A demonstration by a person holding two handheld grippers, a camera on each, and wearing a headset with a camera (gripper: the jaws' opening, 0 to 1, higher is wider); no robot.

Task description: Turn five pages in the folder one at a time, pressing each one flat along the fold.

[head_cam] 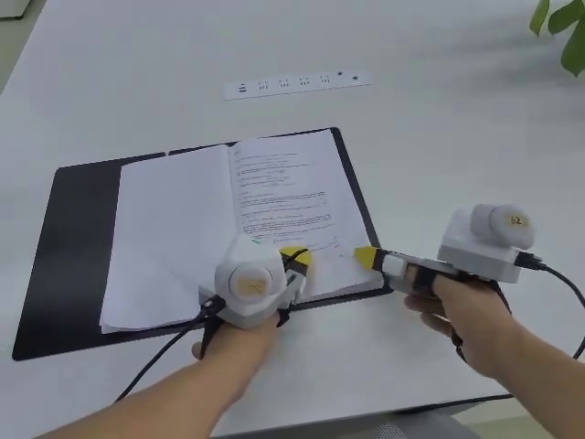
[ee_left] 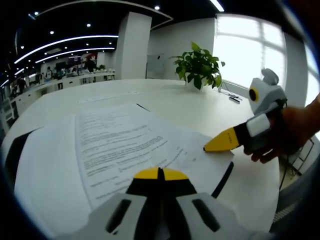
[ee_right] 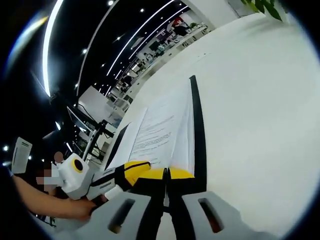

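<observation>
A black folder (head_cam: 73,210) lies open on the white table, with a blank sheet (head_cam: 174,229) on its left side and a printed page (head_cam: 283,192) on its right. My left gripper (head_cam: 294,257) is shut, its yellow tips low over the bottom of the printed page (ee_left: 120,135). My right gripper (head_cam: 364,258) comes in from the right, also shut, its tip at that page's lower right corner. In the left gripper view, the right gripper (ee_left: 212,146) touches that corner beyond my own shut jaws. The right gripper view looks along the folder's black edge (ee_right: 196,115), with the left gripper (ee_right: 135,167) close on its left.
A white power strip (head_cam: 297,83) lies on the table beyond the folder. A potted plant (ee_left: 197,65) stands at the far right; its leaves (head_cam: 562,27) reach into the head view. Cables trail from both grippers toward the table's near edge.
</observation>
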